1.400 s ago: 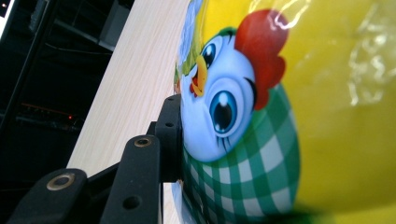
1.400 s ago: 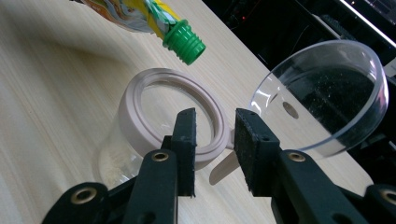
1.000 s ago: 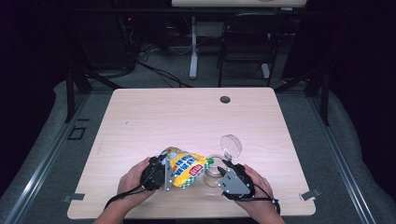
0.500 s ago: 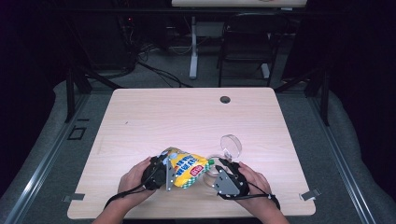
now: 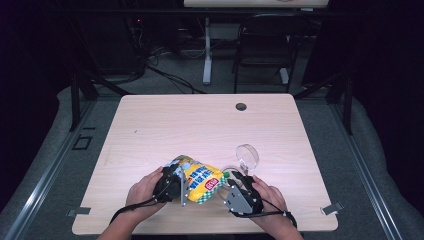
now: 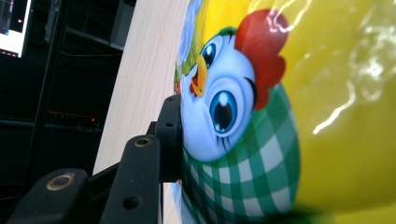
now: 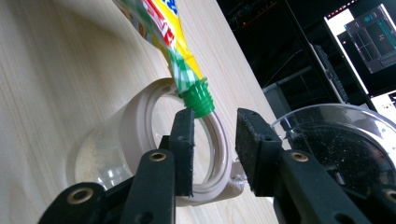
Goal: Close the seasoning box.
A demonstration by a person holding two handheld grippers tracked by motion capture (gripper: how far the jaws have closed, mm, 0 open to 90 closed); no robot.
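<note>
A yellow snack pouch point(image 5: 197, 180) with a cartoon chicken point(image 6: 224, 107) and green check lies near the table's front edge. My left gripper point(image 5: 185, 186) is shut on its left end, one finger point(image 6: 169, 135) pressing the foil. The pouch's green screw spout point(image 5: 226, 175) points right, over the mouth of a clear jar point(image 7: 140, 121) lying on its side. My right gripper point(image 7: 215, 135) is open just below the spout point(image 7: 198, 100). Its jaws have just been opening, and the spout touches only the left fingertip. In the high view the right gripper point(image 5: 231, 181) sits beside the pouch's right end.
A clear round lid point(image 5: 247, 156) lies just right of the jar, also close to my right jaw as the lid point(image 7: 336, 140). The wooden table point(image 5: 200, 120) has a dark cable hole point(image 5: 241, 106) near its far edge. A chair point(image 5: 262, 50) and desk legs stand beyond.
My right gripper's jaws have parted a little at the green spout. The left gripper and the pouch have stayed where they were.
</note>
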